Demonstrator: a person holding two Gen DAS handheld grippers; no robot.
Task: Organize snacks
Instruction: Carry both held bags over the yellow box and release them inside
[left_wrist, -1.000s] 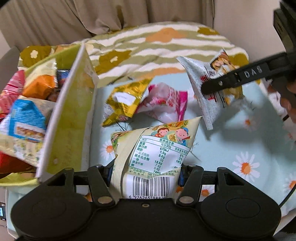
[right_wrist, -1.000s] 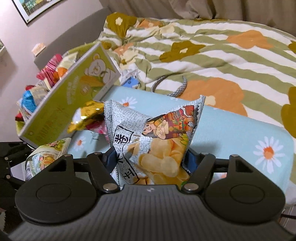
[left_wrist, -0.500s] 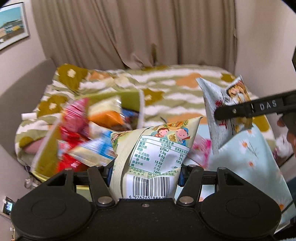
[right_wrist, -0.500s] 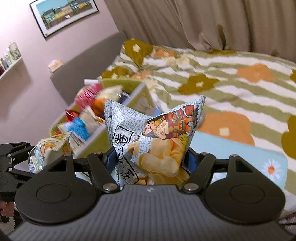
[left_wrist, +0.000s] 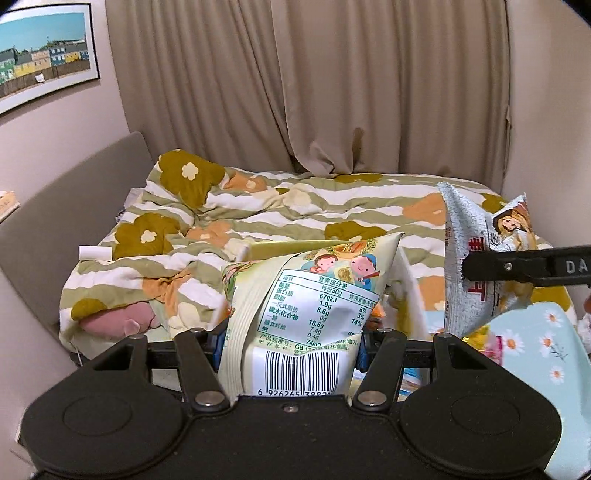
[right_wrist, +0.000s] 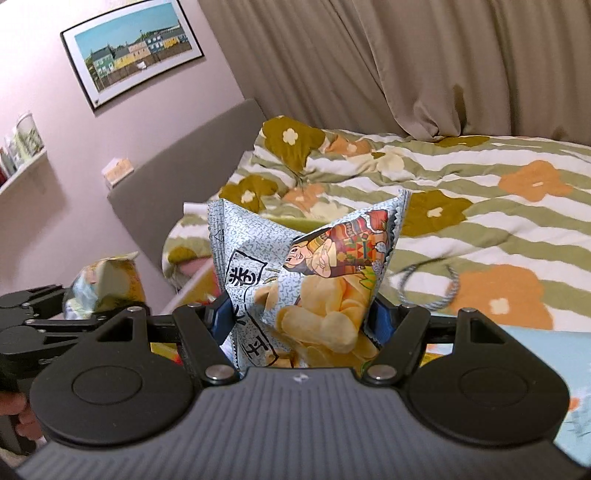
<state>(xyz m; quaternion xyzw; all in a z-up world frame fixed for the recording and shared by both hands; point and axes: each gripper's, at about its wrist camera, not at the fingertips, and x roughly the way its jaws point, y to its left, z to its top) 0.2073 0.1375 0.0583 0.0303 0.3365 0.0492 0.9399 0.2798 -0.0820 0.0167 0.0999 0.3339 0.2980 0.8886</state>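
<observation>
My left gripper (left_wrist: 290, 343) is shut on a pale green snack bag (left_wrist: 310, 310), its nutrition label and barcode facing me. My right gripper (right_wrist: 299, 321) is shut on a silver chip bag (right_wrist: 314, 280) printed with a cartoon figure. Both bags hang in the air above the bed. In the left wrist view the silver chip bag (left_wrist: 476, 254) sits to the right, pinched by a black finger (left_wrist: 517, 271) of the right gripper. In the right wrist view the pale green bag (right_wrist: 107, 284) shows at far left. The yellow-green snack box (left_wrist: 280, 244) is mostly hidden behind the held bags.
A striped flower duvet (left_wrist: 295, 199) covers the bed, with a light blue daisy sheet (left_wrist: 535, 339) at the near right. A grey headboard (right_wrist: 177, 170) and pink wall stand to the left, curtains behind. A pink plush (left_wrist: 114, 321) and a grey cord (right_wrist: 428, 284) lie on the duvet.
Both grippers have risen with their bags still held. The view has swung up from the box and loose snacks on the sheet to the duvet, headboard and curtains; the box has sunk behind the bags.
</observation>
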